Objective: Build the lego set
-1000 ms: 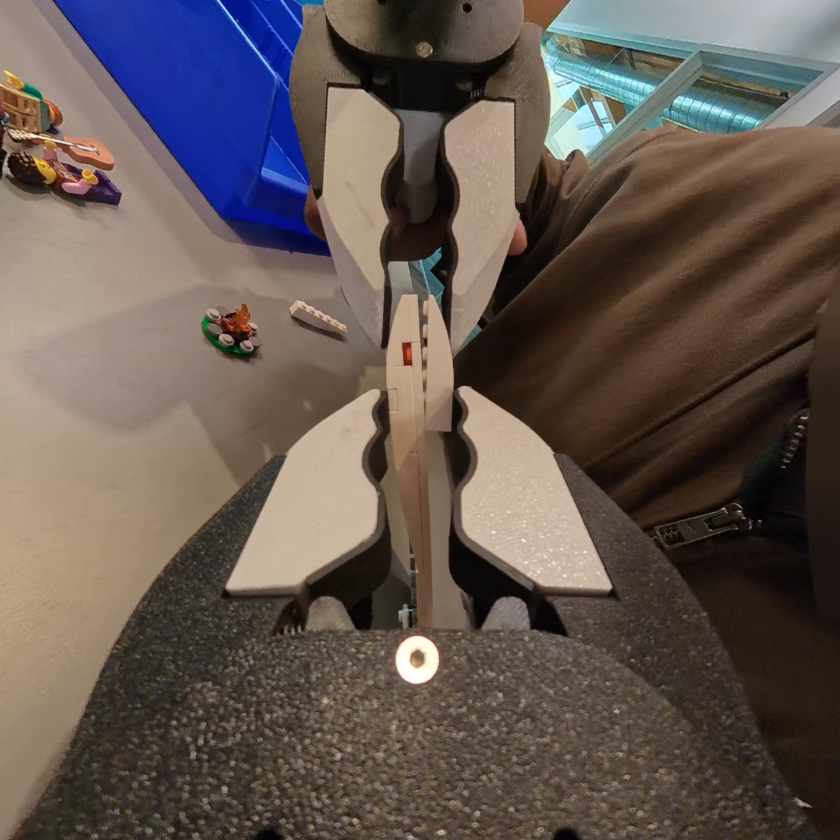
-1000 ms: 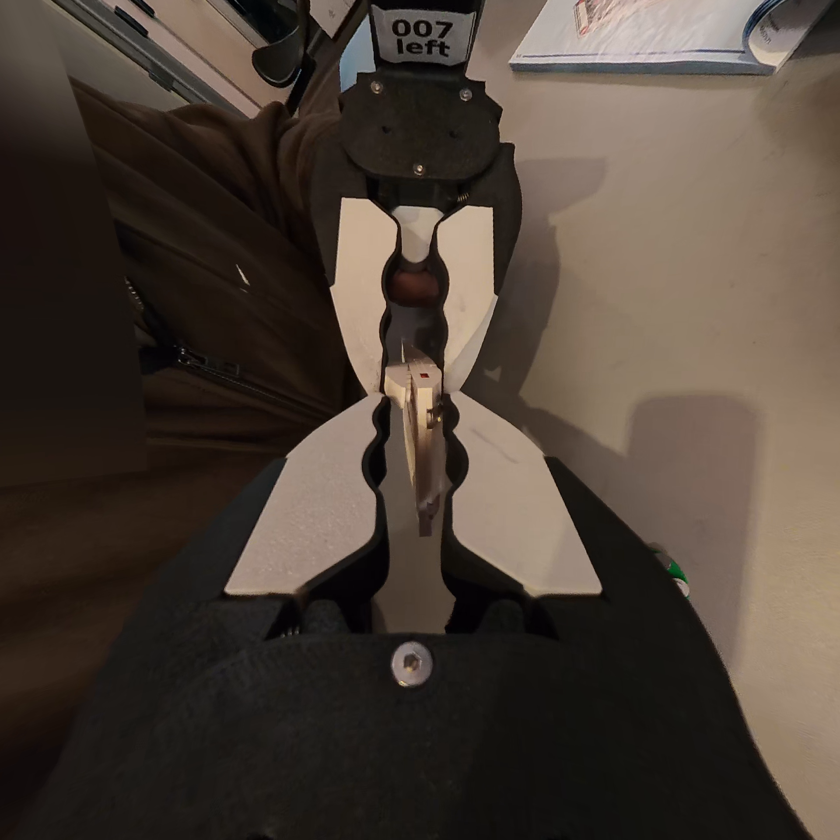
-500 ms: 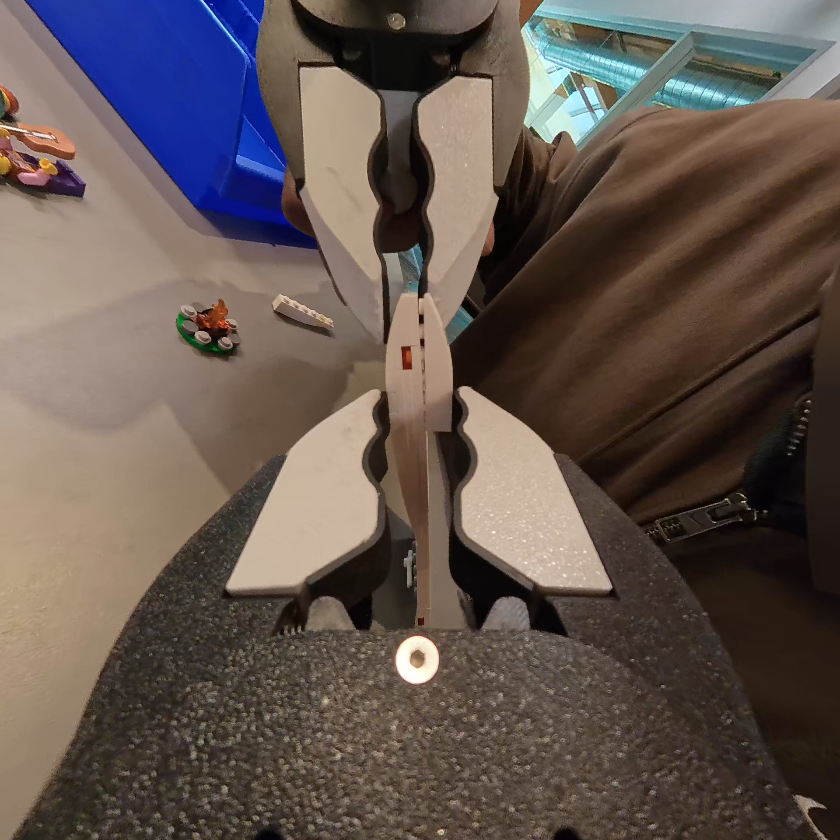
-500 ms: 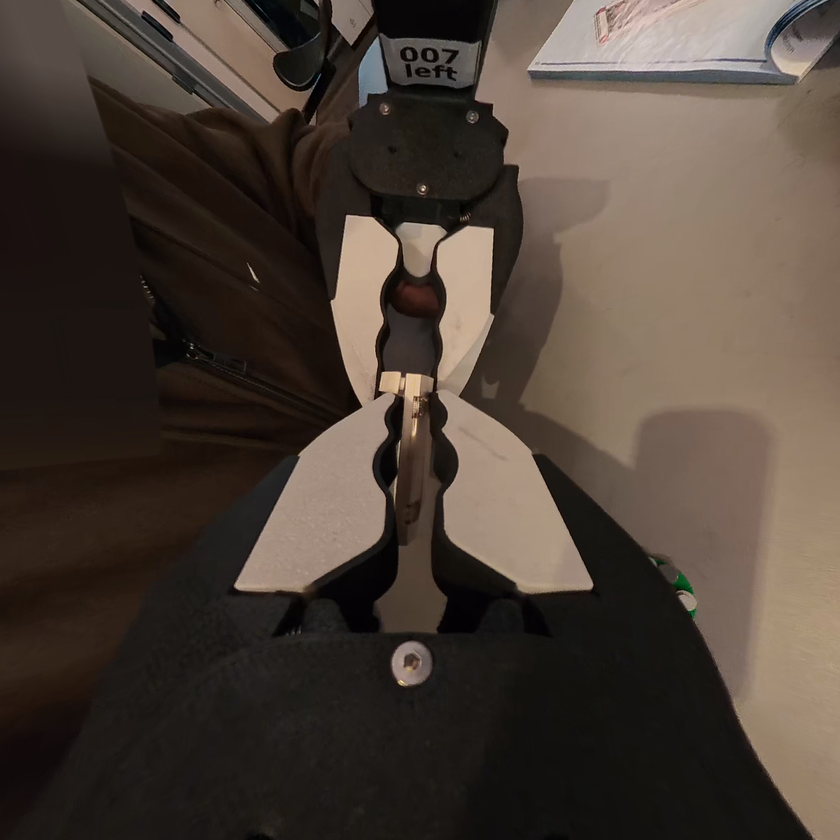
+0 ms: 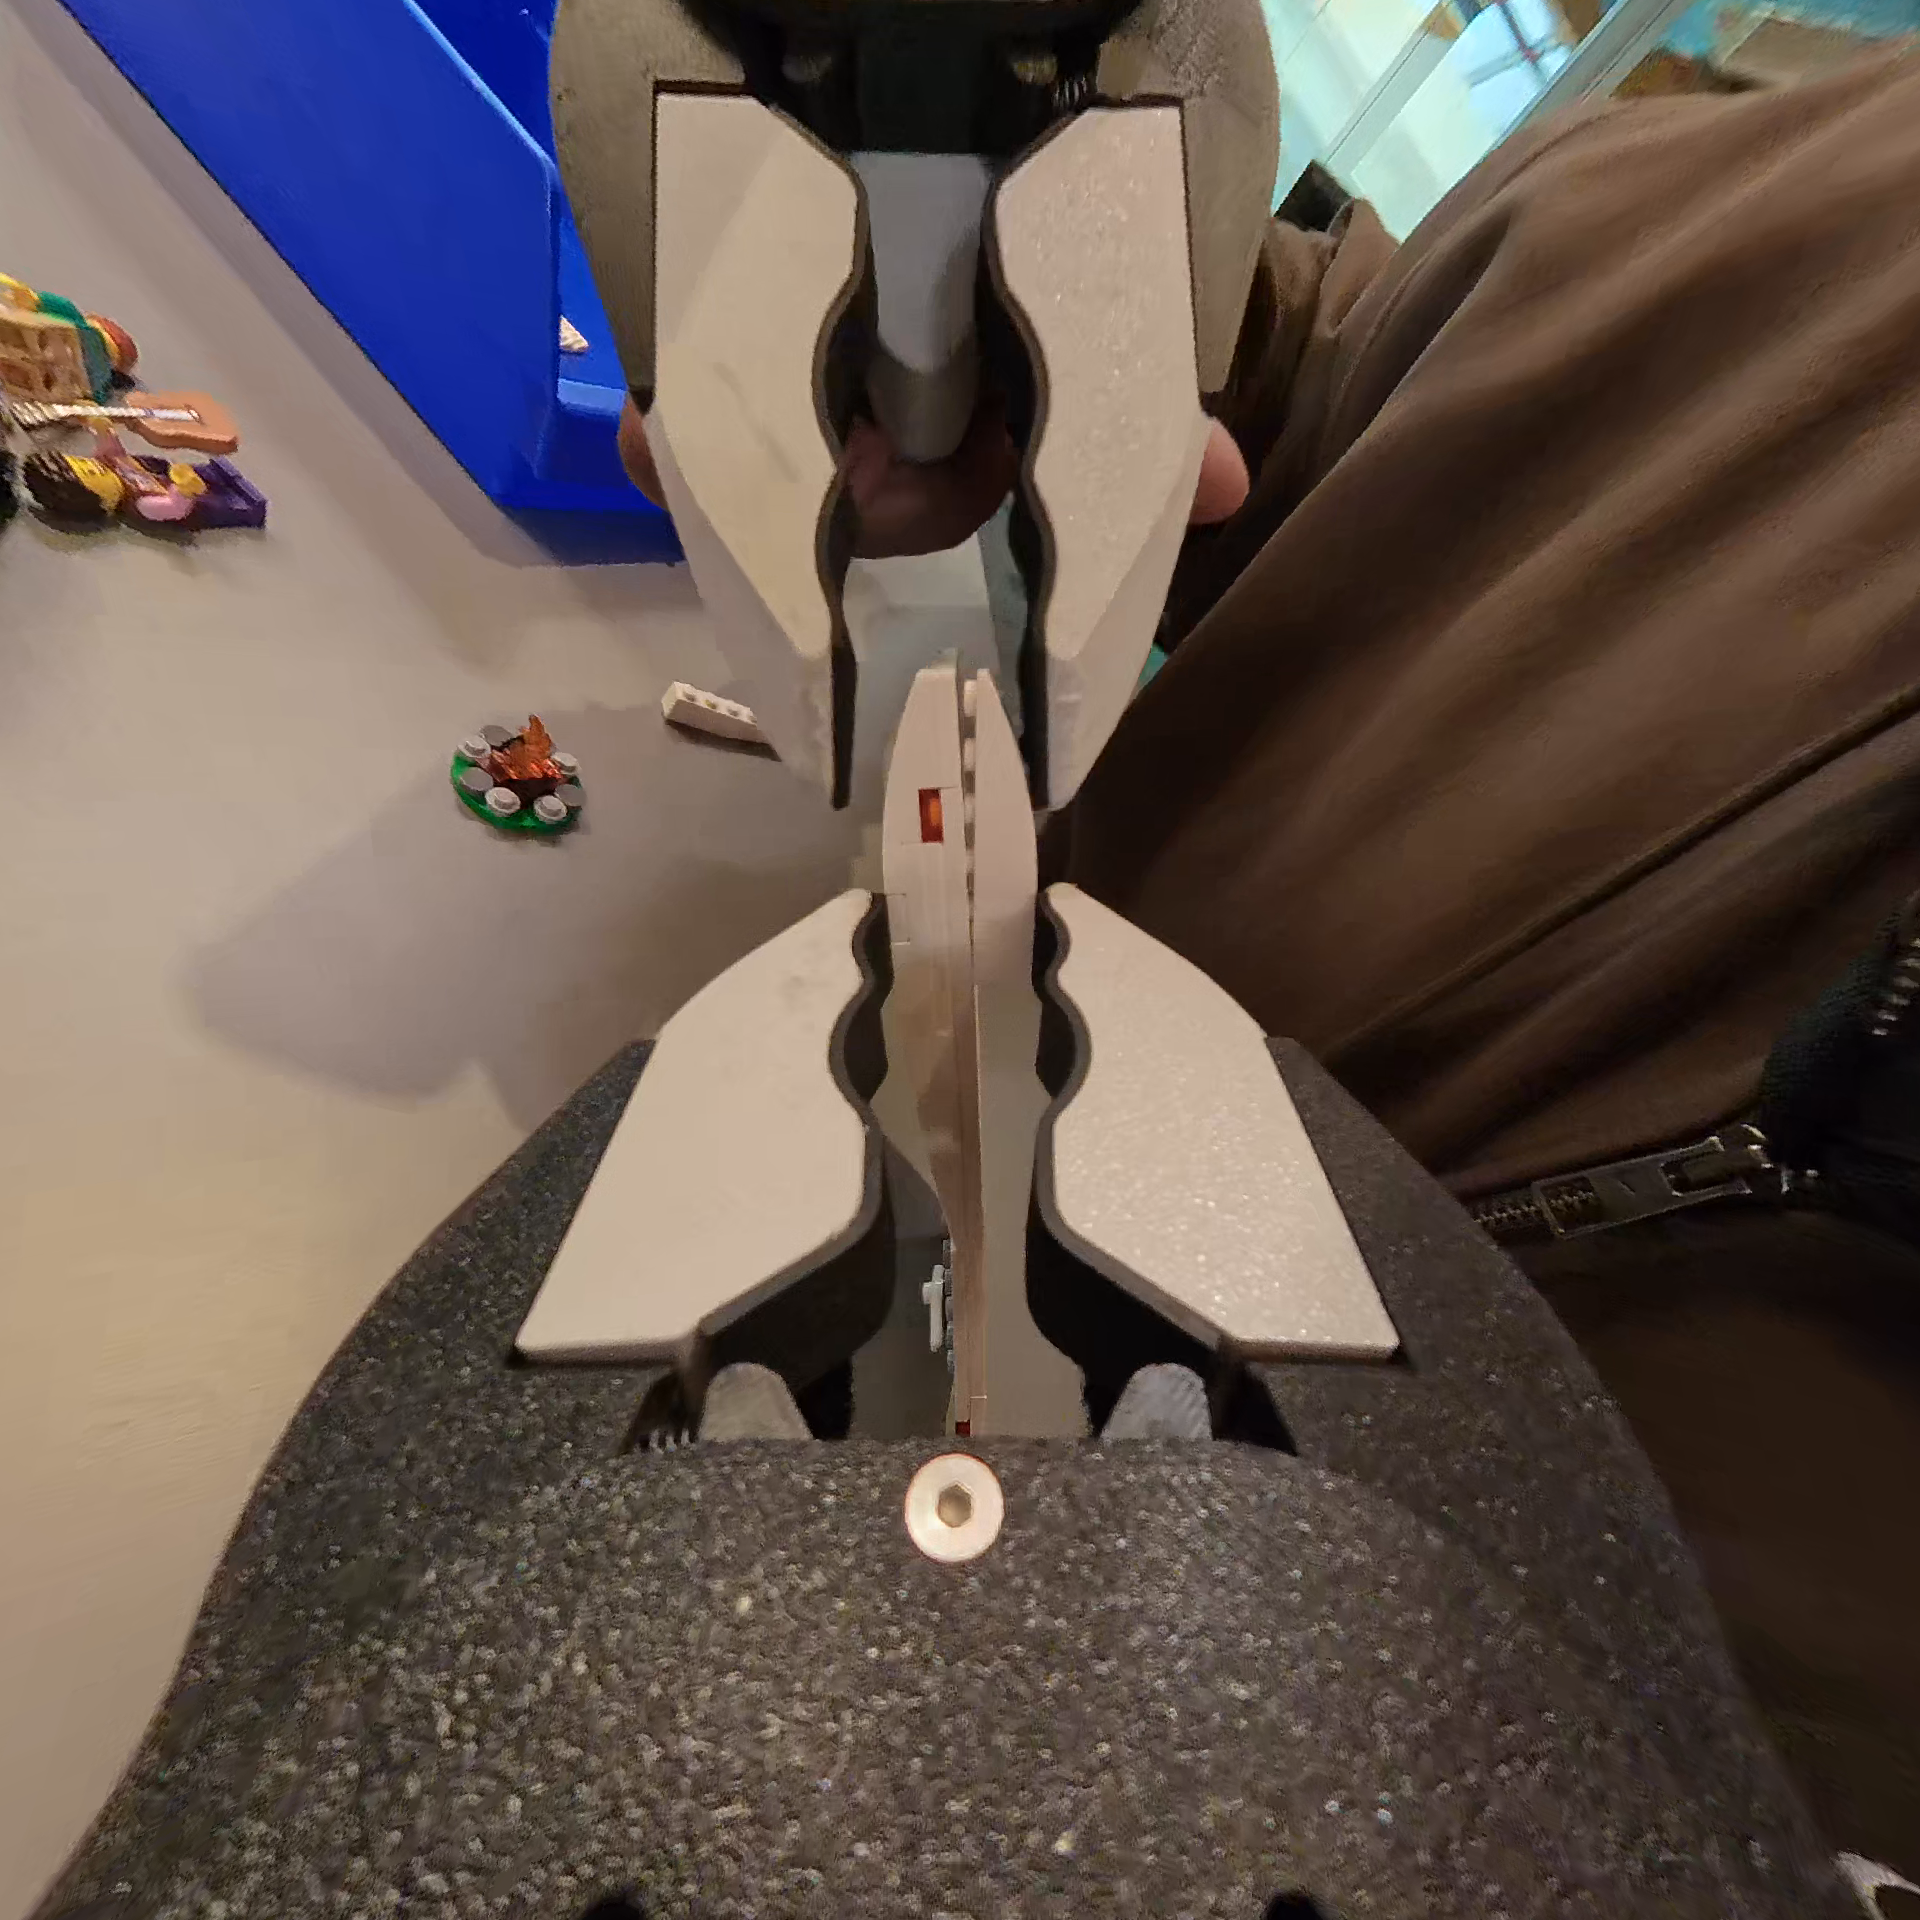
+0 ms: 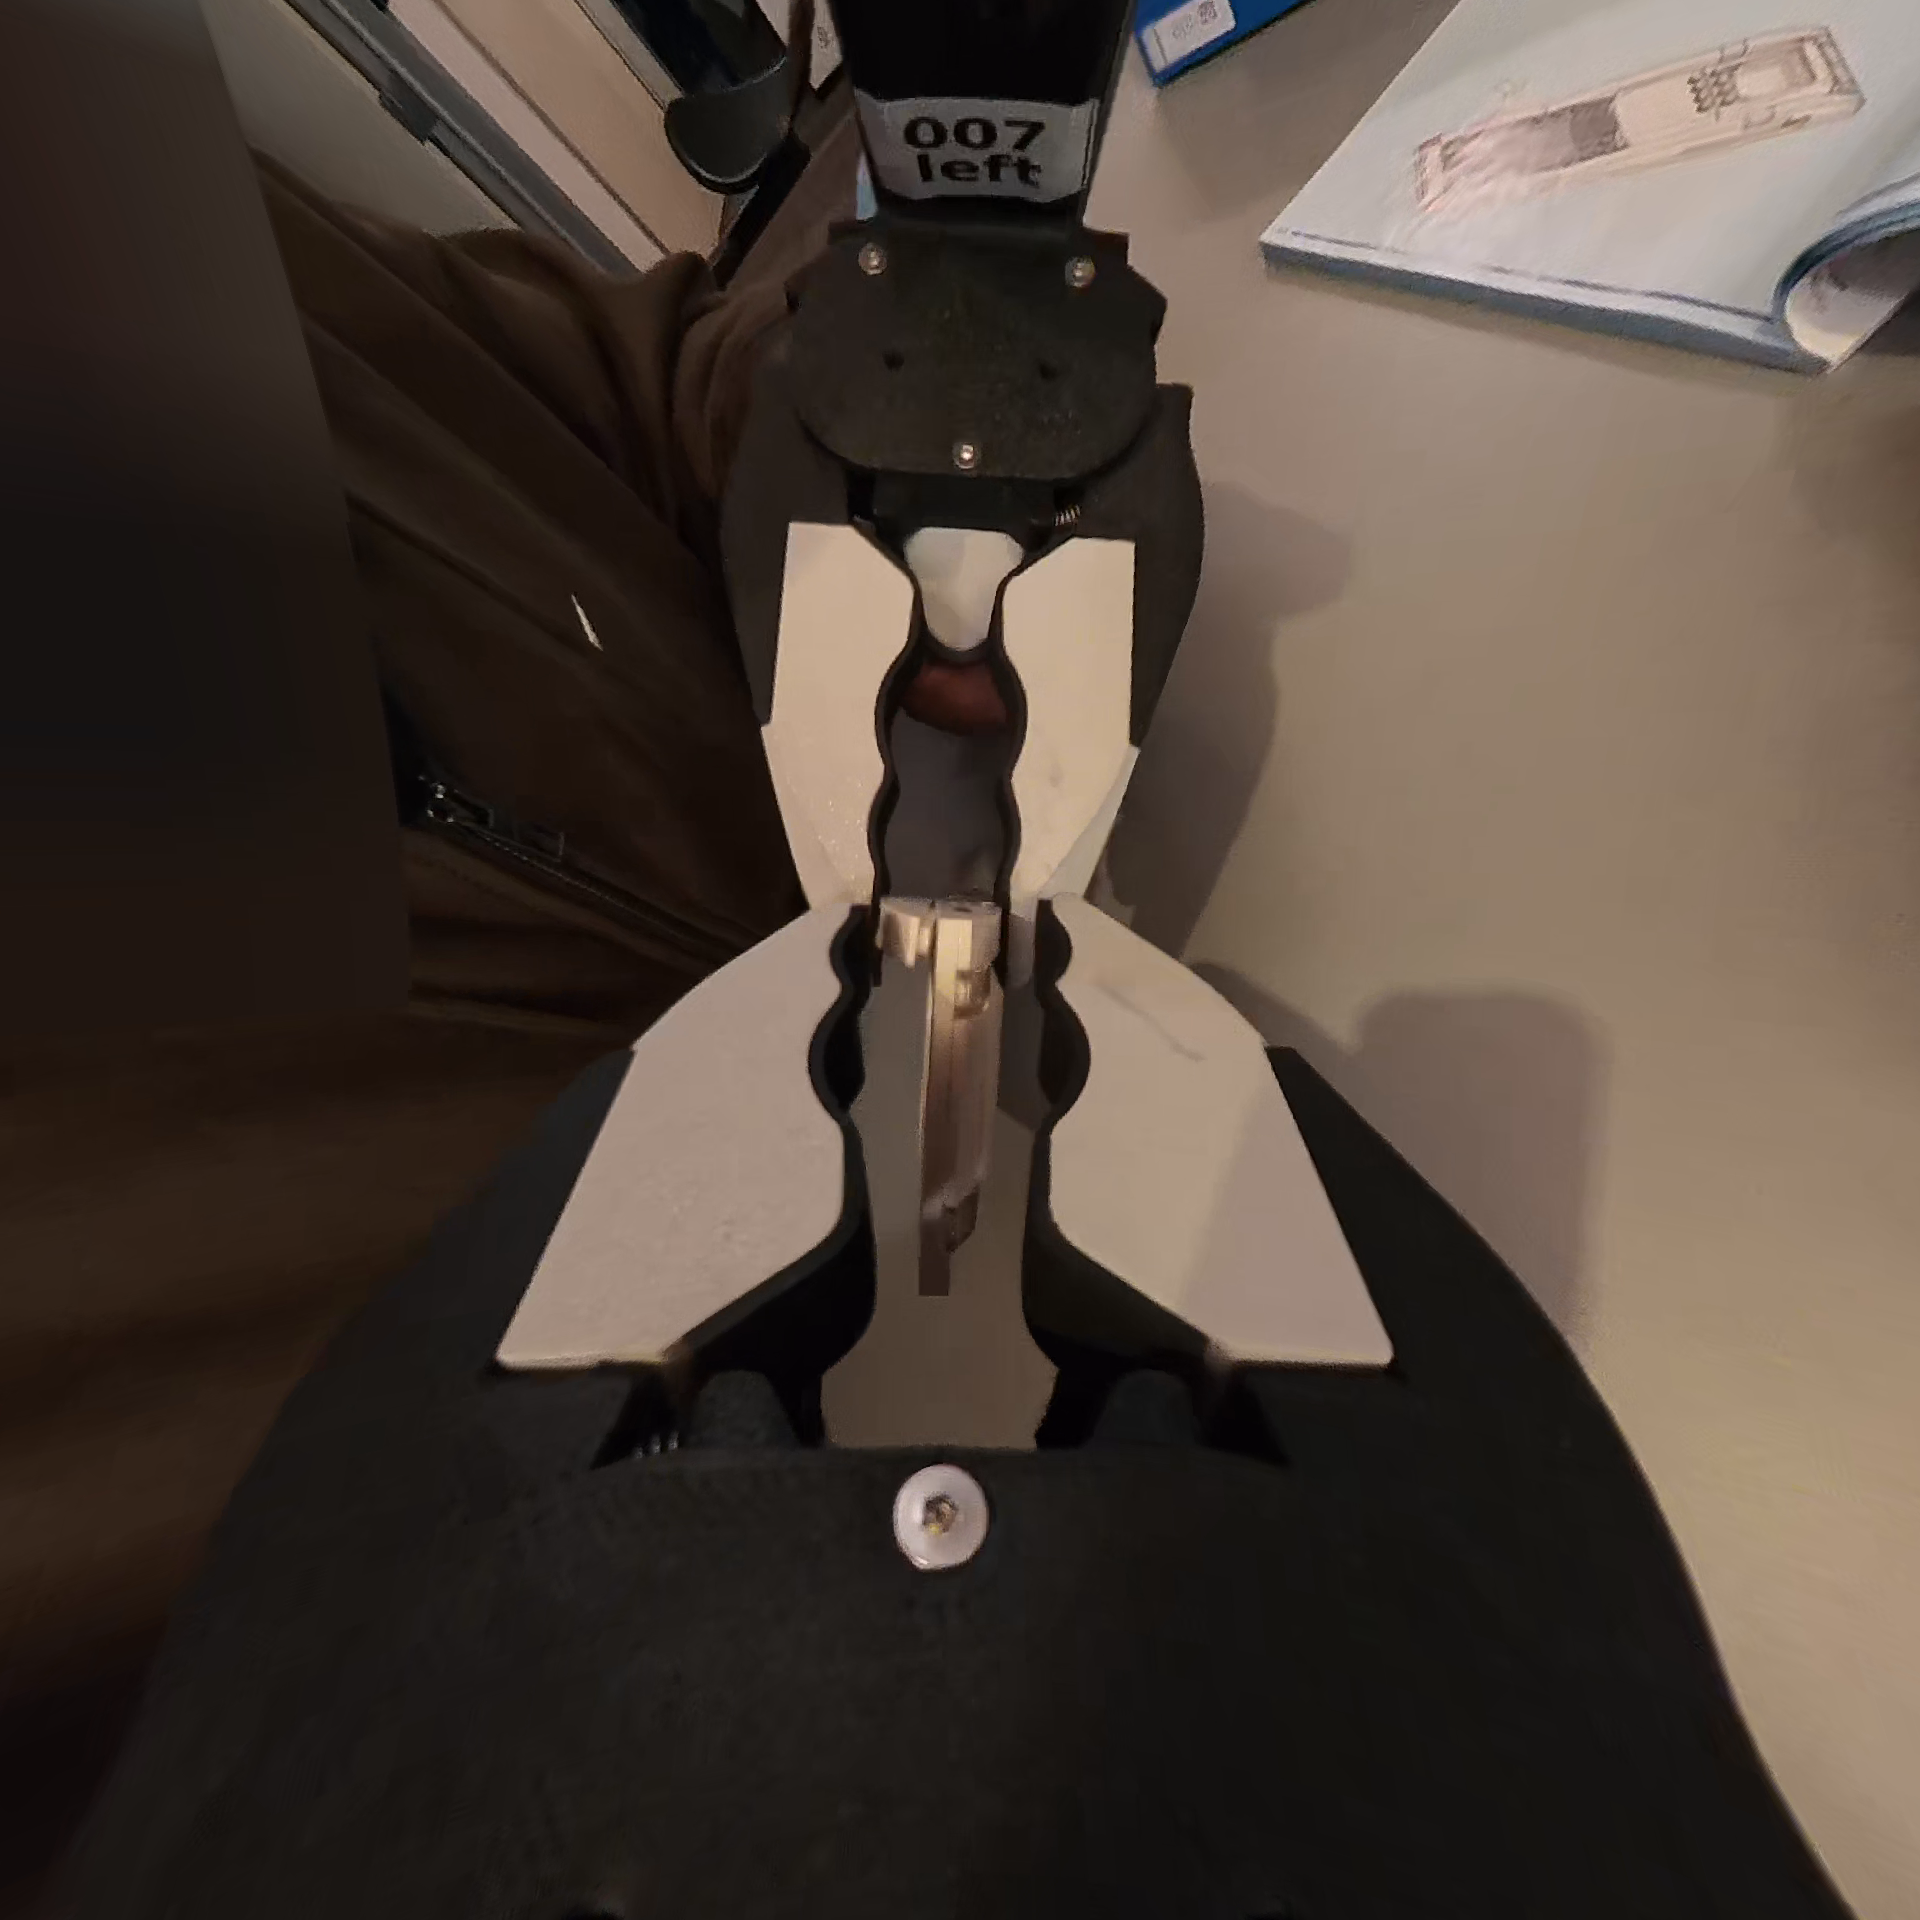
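Bricks of smooth white plastic, stacked into a slim, flat assembly [image 5: 951,935] that tapers to a curved point, stand on edge between the fingers of the left gripper [image 5: 954,909]. A row of studs shows along the seam of the assembly, and a small red-orange tile [image 5: 930,812] is set into its left face. The left gripper's pale, grainy fingers [image 5: 748,1122], edged with wavy black rubber, are drawn in narrow and press on both flat faces of the assembly, whose pointed end sticks out beyond their tips.

Opposite, the right gripper [image 6: 948,920] faces the left one head-on. Its fingers stand apart on either side of the assembly's far end, with a clear gap between each pad and the white plastic, so it holds nothing. Its own view shows the assembly running lengthwise down the middle of that gap. A white sticker [image 6: 977,151] sits on the black body of the left gripper.

Both grippers have rough, speckled black foam-like bodies and hang over a matte grey-beige table [image 5: 208,1039]. On the table to the left lie a small white sloped brick [image 5: 717,712] and, near it, a round green plate with grey studs and an orange flame piece [image 5: 517,779]. Farther left is a cluster of small colourful brick pieces [image 5: 114,436], and a glossy blue plastic bin [image 5: 395,208] stands at the far left. A soft brown jacket with a metal zip [image 5: 1507,623] fills the right side. An open pale-blue booklet [image 6: 1621,177] lies far off on the table.
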